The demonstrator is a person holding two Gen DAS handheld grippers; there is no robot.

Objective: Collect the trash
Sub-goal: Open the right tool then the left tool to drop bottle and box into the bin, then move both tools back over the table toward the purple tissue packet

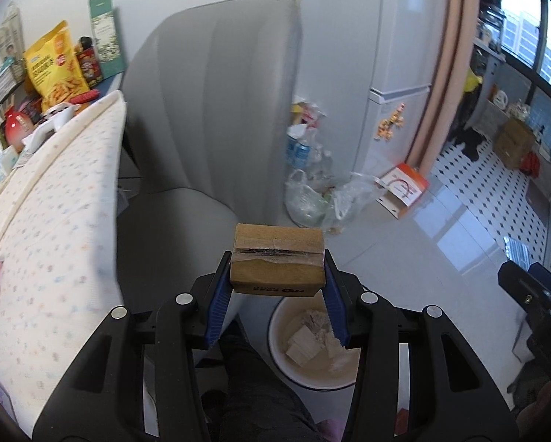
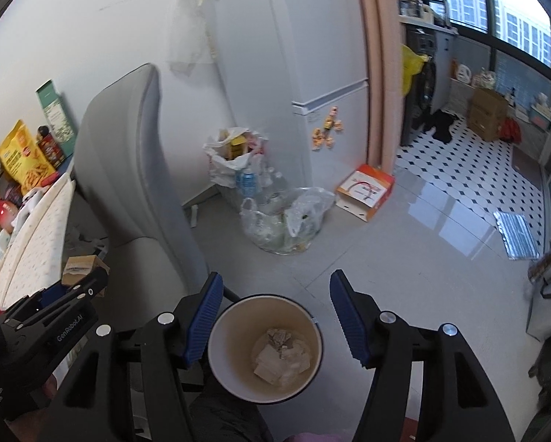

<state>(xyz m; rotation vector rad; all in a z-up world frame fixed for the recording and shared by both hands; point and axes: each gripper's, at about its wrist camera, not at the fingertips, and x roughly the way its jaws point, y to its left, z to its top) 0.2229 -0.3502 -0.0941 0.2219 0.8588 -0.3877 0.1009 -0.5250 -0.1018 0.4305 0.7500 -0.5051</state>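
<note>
My left gripper (image 1: 277,258) is shut on a small brown cardboard box (image 1: 277,261) with a torn tape seam, the blue pads pressing its two sides. Below it on the floor stands a white waste bin (image 1: 275,316) holding crumpled paper (image 1: 308,342). From the right wrist view the same bin (image 2: 216,331) lies directly under my right gripper (image 2: 275,280), which is open with nothing between its fingers. At the left edge of that view the box (image 2: 80,267) shows in the left gripper (image 2: 83,280), beside the bin and higher.
A grey chair (image 2: 128,165) stands just left of the bin, next to a dotted white cushion (image 1: 54,202). Clear plastic bags of bottles (image 2: 279,221) and an orange-and-white carton (image 2: 365,191) lie on the floor by the white fridge (image 2: 312,55). My leg shows at the bottom.
</note>
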